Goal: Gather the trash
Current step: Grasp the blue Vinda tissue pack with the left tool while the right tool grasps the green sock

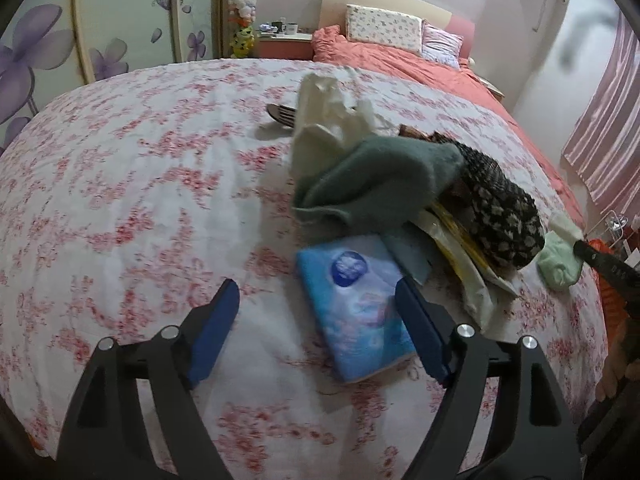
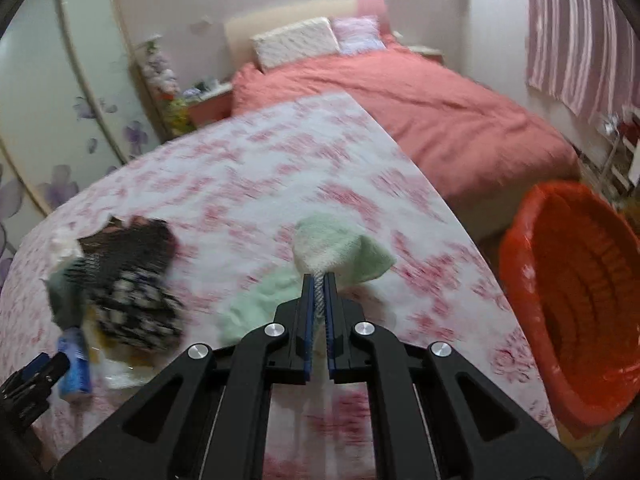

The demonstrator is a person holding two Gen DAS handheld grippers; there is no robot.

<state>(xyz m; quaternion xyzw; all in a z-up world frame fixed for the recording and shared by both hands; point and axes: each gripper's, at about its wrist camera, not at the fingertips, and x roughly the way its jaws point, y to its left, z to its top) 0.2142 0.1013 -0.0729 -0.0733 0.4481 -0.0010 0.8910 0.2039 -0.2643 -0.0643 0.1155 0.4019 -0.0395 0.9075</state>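
On the floral-covered surface (image 1: 120, 208) lies a blue tissue pack (image 1: 352, 304). My left gripper (image 1: 318, 316) is open around it; the pack sits close to the right finger and well clear of the left one. Behind it is a heap: a grey-green cloth (image 1: 380, 184), a black flowered cloth (image 1: 500, 208), a crumpled white bag (image 1: 328, 120) and yellow-white wrappers (image 1: 468, 276). My right gripper (image 2: 319, 284) is shut on a pale green cloth (image 2: 336, 248), which bunches up above the pads and trails down to the left. The same pale green cloth (image 1: 560, 264) shows at the right edge of the left wrist view.
An orange plastic basket (image 2: 572, 300) stands on the floor just past the surface's right edge. A bed with a coral cover (image 2: 420, 112) and pillows lies beyond. A wardrobe with purple flowers (image 1: 48, 60) is on the left. A dark fork-like object (image 1: 280, 114) lies behind the heap.
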